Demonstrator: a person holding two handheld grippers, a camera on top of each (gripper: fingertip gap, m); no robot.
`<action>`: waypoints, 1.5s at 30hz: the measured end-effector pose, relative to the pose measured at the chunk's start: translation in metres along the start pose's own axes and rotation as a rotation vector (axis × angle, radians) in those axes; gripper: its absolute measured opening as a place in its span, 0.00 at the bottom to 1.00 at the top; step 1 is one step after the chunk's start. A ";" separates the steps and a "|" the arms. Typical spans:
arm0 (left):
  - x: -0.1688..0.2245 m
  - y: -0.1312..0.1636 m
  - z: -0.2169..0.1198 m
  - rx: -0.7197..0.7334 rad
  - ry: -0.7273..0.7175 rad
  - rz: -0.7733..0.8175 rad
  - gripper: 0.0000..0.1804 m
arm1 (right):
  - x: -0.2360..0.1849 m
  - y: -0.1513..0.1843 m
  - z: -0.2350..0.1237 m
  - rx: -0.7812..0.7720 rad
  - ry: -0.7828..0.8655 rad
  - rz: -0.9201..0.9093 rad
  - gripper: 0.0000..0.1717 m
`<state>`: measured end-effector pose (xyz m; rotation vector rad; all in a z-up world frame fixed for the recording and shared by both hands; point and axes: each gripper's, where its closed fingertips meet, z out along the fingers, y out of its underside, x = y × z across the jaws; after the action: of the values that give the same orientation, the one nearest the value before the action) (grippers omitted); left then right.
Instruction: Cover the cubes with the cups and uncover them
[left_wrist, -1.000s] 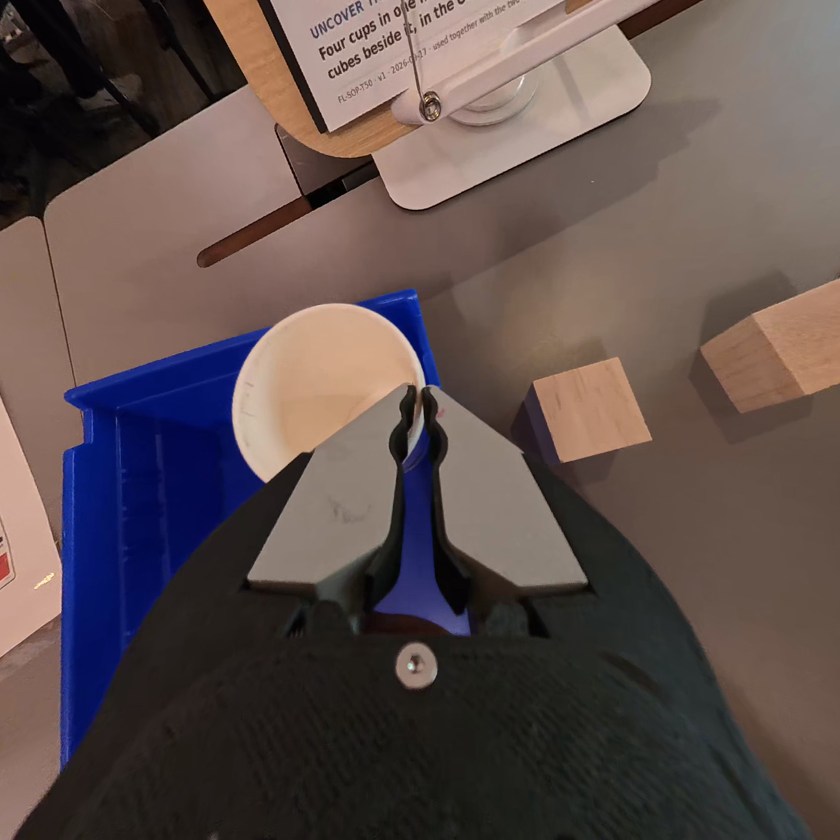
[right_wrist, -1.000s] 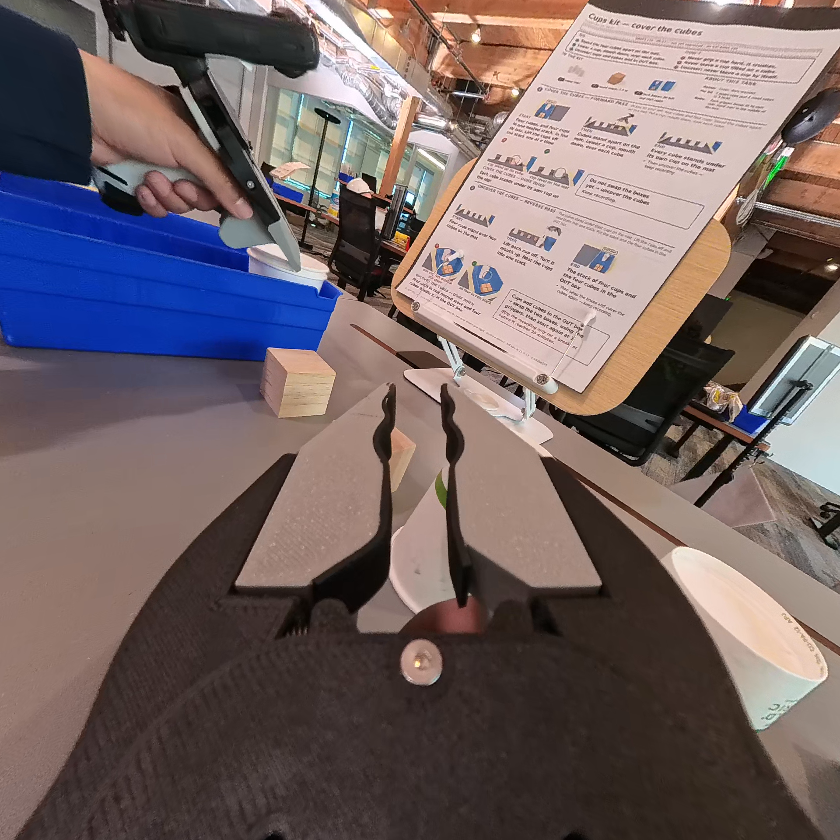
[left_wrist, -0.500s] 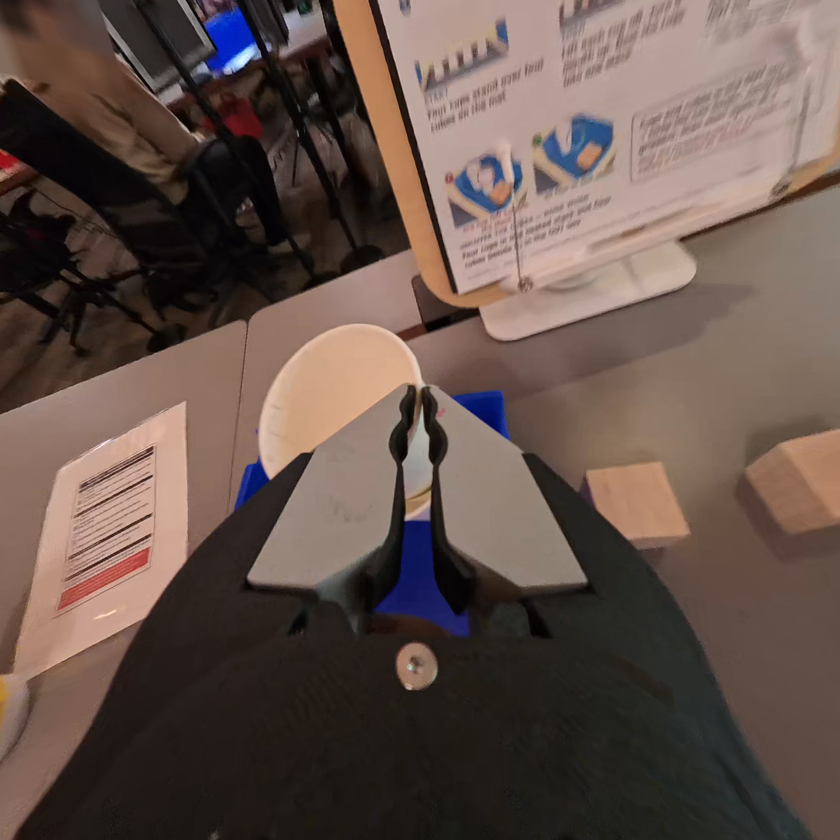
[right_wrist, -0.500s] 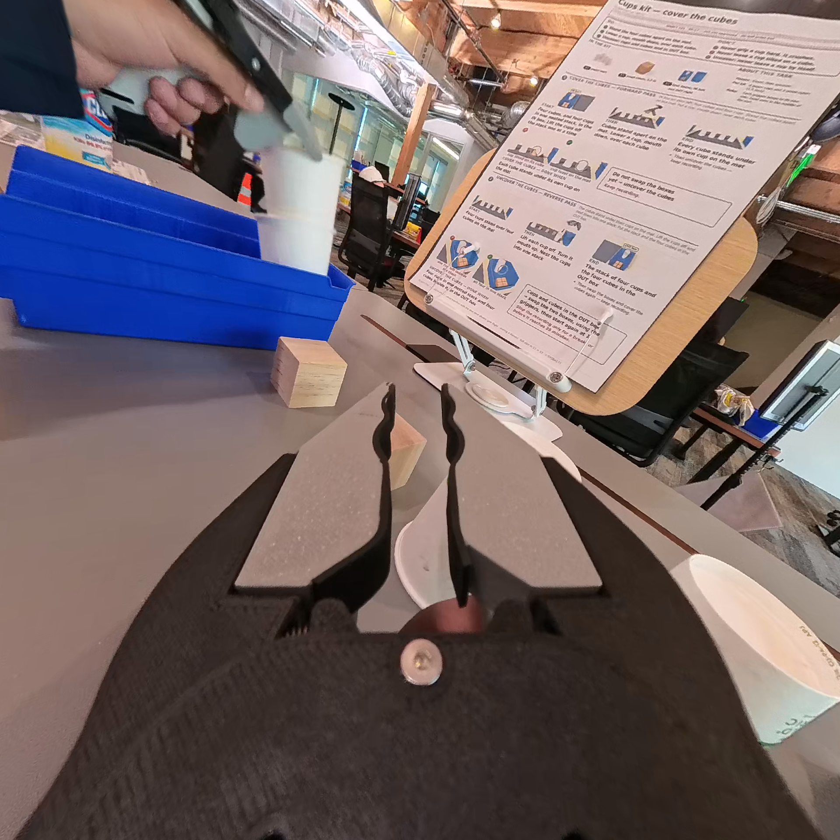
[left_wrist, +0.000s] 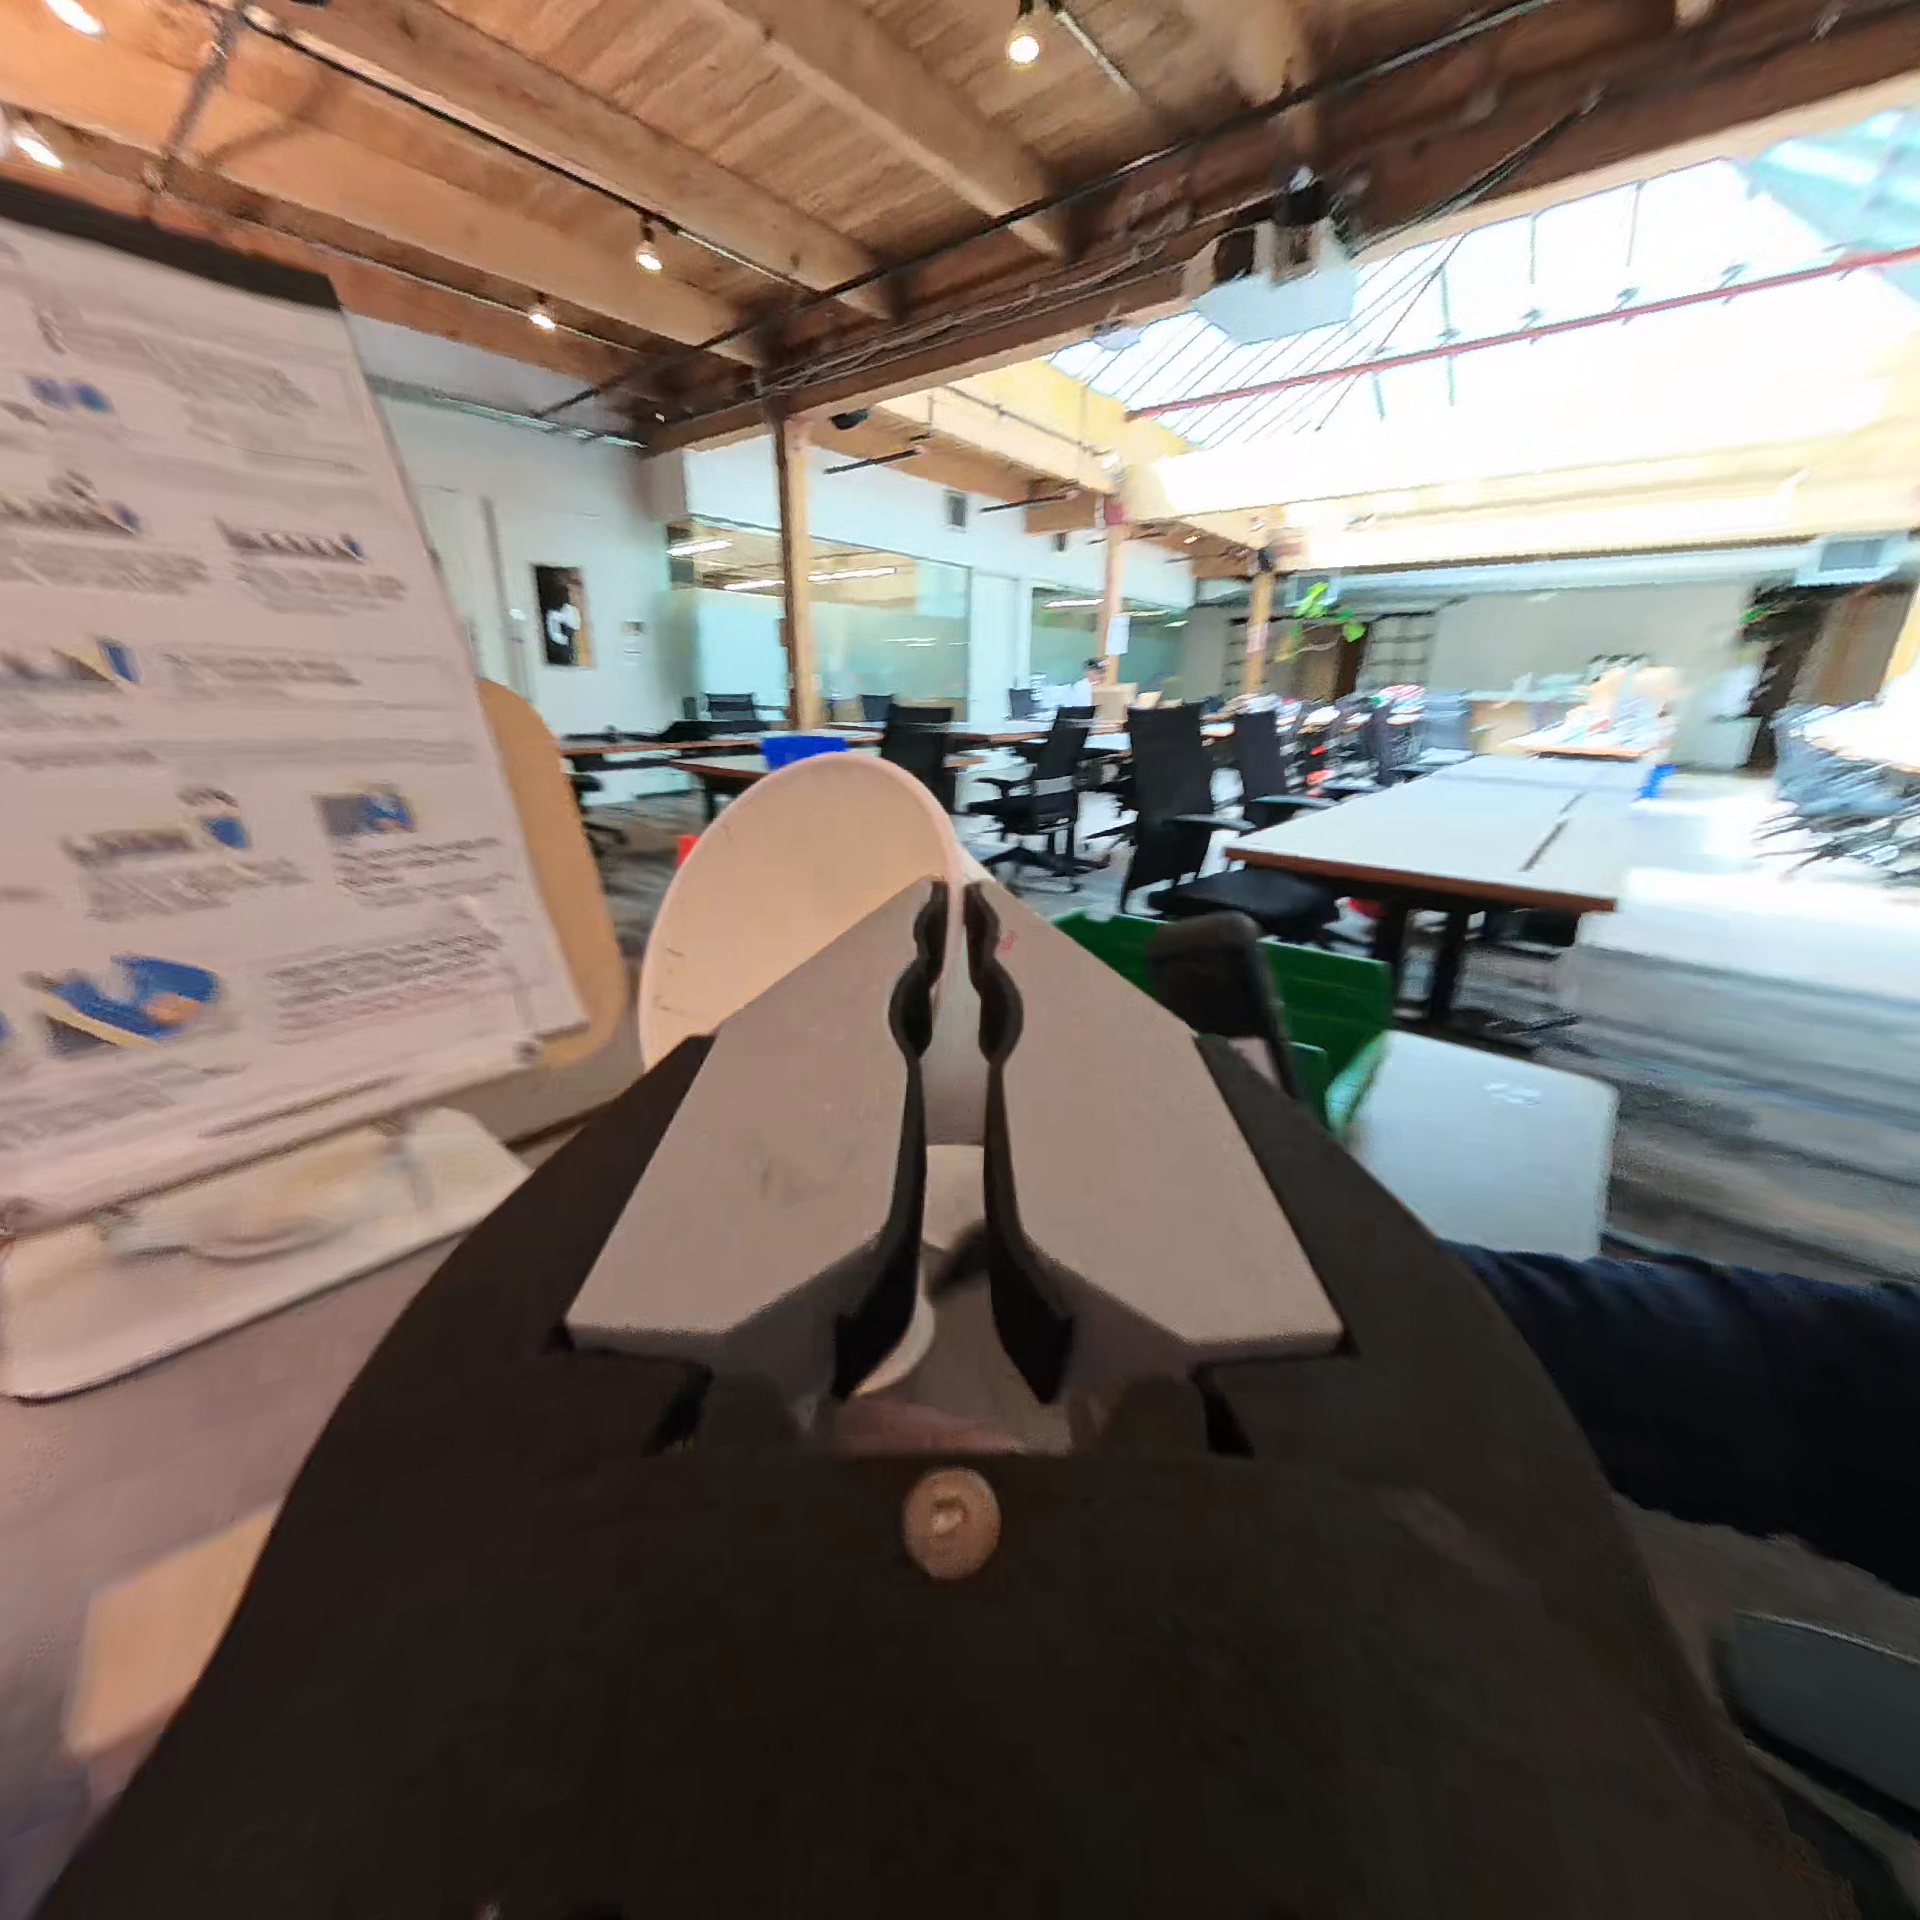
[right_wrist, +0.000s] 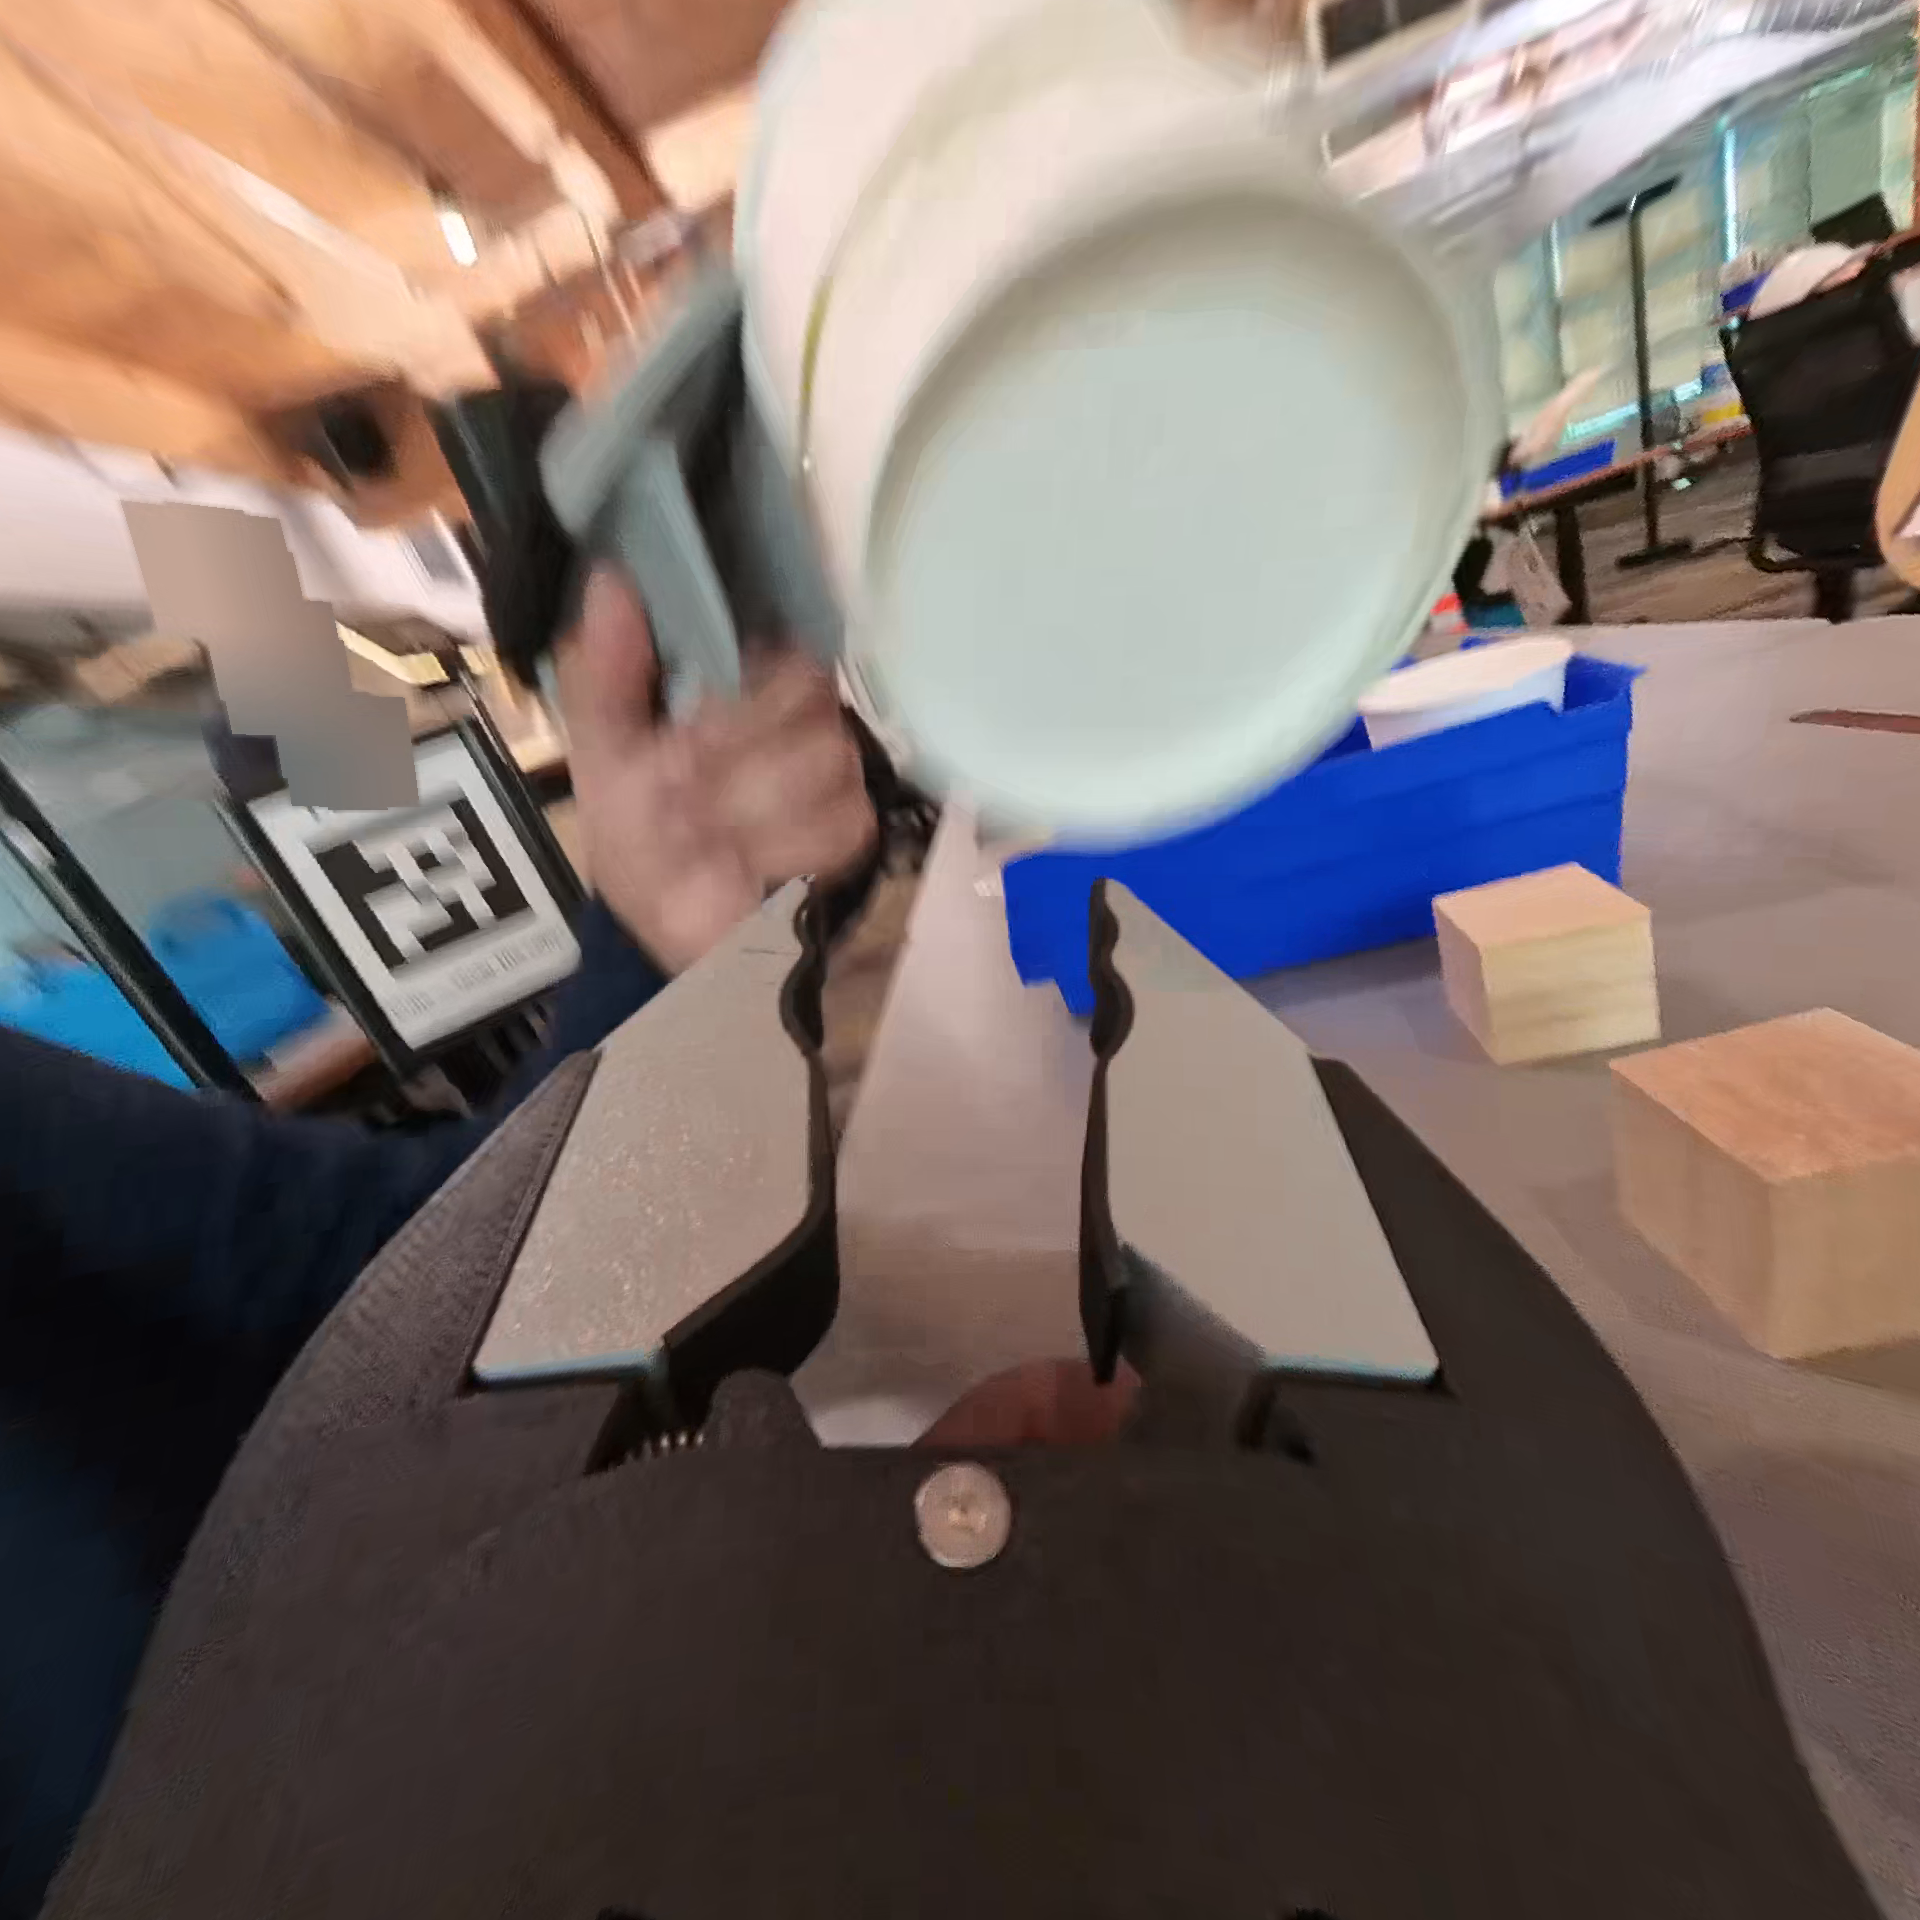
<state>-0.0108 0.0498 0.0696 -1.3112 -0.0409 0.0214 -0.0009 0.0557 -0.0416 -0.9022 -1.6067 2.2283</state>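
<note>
Cups first: a white paper cup, smooth and conical, sits at the centre of the left wrist view, its wall pinched between the nearly closed left tongs, mouth turned to the upper left of the frame. To its left stands a blurred printed instruction sheet on a rounded wooden board with a white stand; to the right, a dark blue sleeve crosses the lower right.

In the right wrist view, a hand left of centre grips the grey handle of the left tongs, which carry the same white cup, here blurred, in the upper middle of the frame with its round recessed base facing the camera. Below it, the right tongs stand spread apart, with only grey table showing between the matte grey fingers. Right of them lies a glossy blue plastic bin holding another white cup, then two pale, square-edged wooden cubes on the table at the right edge.
</note>
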 end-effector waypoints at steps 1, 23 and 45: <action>0.007 0.015 0.000 0.002 0.025 -0.061 0.01 | 0.002 -0.012 -0.006 0.059 -0.016 0.056 0.30; 0.053 0.179 -0.007 -0.483 0.228 -0.117 0.01 | 0.043 -0.016 -0.025 0.055 0.127 0.100 0.46; 0.007 0.191 0.010 -0.598 -0.019 0.138 0.49 | 0.042 0.002 -0.018 -0.078 0.192 -0.049 0.46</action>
<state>-0.0033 0.1084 -0.1125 -1.9096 0.0299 0.1485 -0.0226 0.0911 -0.0614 -1.0499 -1.6177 1.9920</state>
